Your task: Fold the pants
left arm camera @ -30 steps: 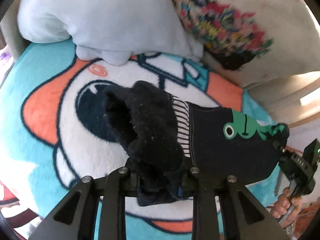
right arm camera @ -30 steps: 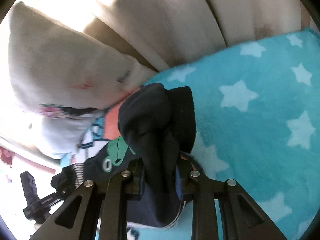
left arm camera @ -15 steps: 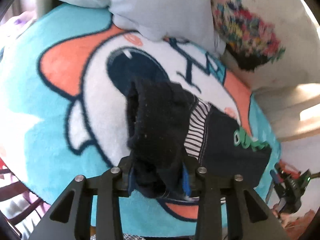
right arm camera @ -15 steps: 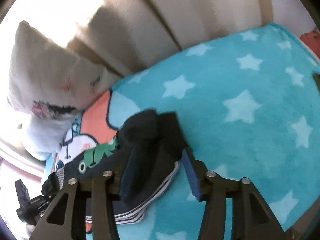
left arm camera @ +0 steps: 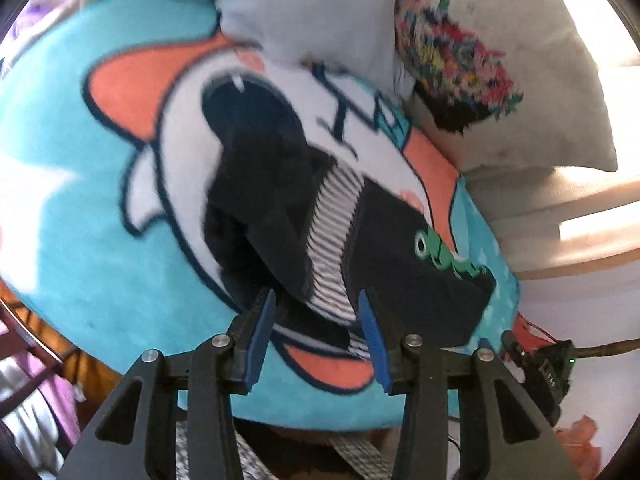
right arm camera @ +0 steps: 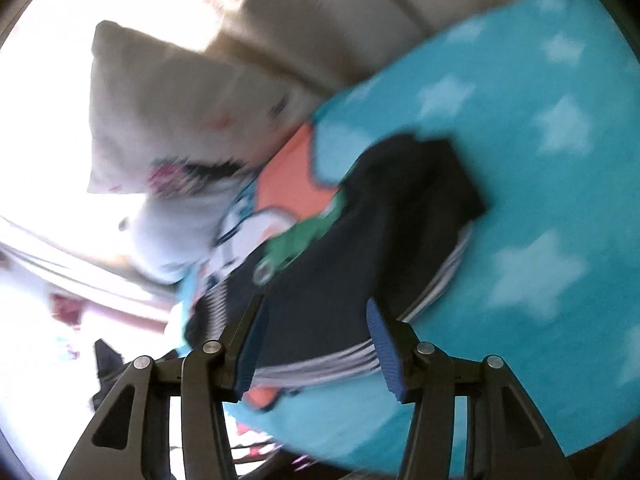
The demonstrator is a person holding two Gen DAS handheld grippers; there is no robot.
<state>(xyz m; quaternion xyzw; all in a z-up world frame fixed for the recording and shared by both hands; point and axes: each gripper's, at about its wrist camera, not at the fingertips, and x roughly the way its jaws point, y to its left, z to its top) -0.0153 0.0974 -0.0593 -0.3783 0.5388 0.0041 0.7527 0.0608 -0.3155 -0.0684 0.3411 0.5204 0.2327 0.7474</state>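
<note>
The dark navy pants (left arm camera: 392,264) with a green dinosaur print and striped lining lie folded on the turquoise cartoon blanket (left arm camera: 100,216). My left gripper (left arm camera: 318,340) is open just behind their near edge, its blue pads apart and empty. In the right wrist view the pants (right arm camera: 384,232) lie flat on the starred blanket (right arm camera: 540,200). My right gripper (right arm camera: 318,344) is open over their near edge and holds nothing. The other gripper shows at the lower right of the left view (left arm camera: 548,372).
A pale blue pillow (left arm camera: 312,12) and a floral white cushion (left arm camera: 512,64) lean at the back of the blanket. A beige sofa back (right arm camera: 360,12) rises behind. Clutter lies beyond the blanket's near edge (left arm camera: 40,400).
Both grippers have let go of the pants and drawn back. The pants, held bunched up a second ago, now lie flat on the blanket.
</note>
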